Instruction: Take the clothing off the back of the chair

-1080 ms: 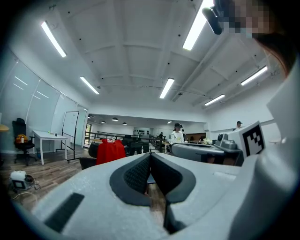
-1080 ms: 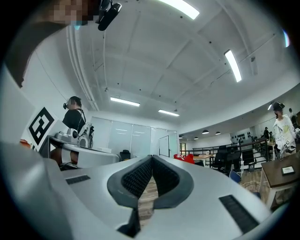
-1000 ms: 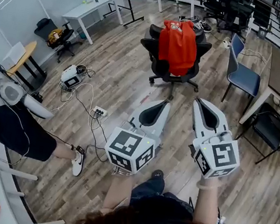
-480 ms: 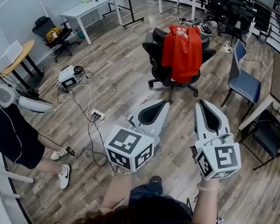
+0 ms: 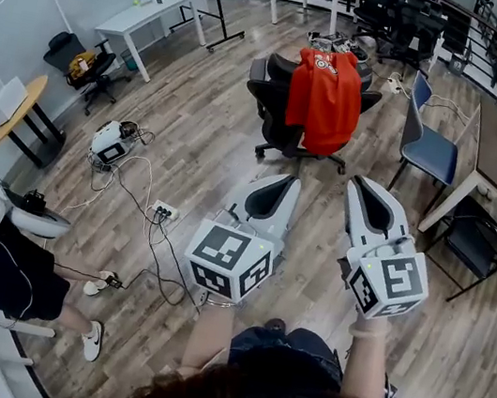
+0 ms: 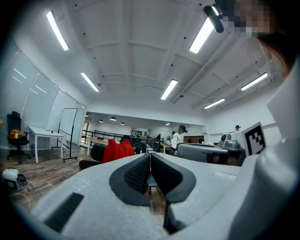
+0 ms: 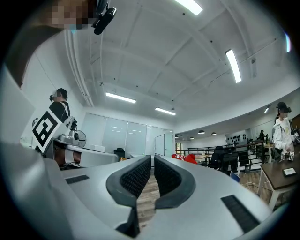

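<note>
The clothing [image 5: 325,100] on the chair [image 5: 268,78] is red cloth, matt and softly creased. The chair itself looks like black padded upholstery on a dull plastic base. Around the chair, the floor [image 5: 205,133] is wood-grain planking with a faint sheen. In front of the chair, the left gripper [image 5: 287,180] and right gripper [image 5: 358,181] have matt, faintly grainy pale-grey plastic shells. Their pads [image 6: 136,176] look dark, rubbery and dimpled.

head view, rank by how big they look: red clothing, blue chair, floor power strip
Largest: red clothing.
Next: blue chair, close if its legs count.
Smallest: power strip, though it lies nearer the camera than both.
</note>
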The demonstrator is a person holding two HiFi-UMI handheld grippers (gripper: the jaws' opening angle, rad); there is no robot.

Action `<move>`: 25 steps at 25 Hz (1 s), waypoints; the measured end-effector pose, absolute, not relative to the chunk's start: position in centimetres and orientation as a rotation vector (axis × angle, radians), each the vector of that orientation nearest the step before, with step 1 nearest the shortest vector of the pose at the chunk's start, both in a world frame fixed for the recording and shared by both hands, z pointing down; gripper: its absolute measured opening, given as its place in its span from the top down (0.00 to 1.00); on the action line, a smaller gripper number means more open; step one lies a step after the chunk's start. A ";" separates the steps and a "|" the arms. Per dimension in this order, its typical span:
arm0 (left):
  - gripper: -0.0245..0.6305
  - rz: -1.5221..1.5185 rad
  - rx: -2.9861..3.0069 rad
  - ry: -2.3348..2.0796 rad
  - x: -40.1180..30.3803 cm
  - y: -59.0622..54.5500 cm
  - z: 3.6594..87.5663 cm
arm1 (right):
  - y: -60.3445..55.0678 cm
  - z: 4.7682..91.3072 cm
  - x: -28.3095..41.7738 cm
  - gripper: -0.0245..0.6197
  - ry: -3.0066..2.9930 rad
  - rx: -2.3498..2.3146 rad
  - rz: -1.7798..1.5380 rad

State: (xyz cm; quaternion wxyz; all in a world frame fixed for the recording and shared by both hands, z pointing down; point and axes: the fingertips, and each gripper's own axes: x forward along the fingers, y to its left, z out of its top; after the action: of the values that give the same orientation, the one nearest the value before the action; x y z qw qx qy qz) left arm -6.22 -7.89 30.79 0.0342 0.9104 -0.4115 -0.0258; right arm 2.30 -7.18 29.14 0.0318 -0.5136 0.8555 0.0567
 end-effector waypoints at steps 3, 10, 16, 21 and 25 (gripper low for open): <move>0.94 -0.080 2.802 -1.244 -6.4 -8.8 30.8 | -7.9 29.2 2.0 0.95 2.631 -1.598 0.170; 0.93 -0.090 2.795 -1.211 -6.4 -10.6 31.0 | -9.6 29.3 2.2 0.95 2.616 -1.621 0.155; 0.93 -0.075 2.803 -1.195 -6.0 -12.9 30.9 | -12.1 29.1 2.3 0.94 2.617 -1.615 0.151; 0.93 -0.072 2.812 -1.185 -5.4 -15.2 31.1 | -14.7 29.4 2.7 0.94 2.618 -1.598 0.149; 0.93 -0.087 2.815 -1.180 -4.7 -17.2 30.7 | -16.9 29.3 3.6 0.94 2.616 -1.594 0.144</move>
State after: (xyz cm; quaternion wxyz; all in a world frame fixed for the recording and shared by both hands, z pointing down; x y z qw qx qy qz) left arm -4.68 -17.22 30.67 0.0440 0.9210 -0.3861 -0.0284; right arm 3.56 -16.88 29.29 0.0377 -0.5194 0.8524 0.0468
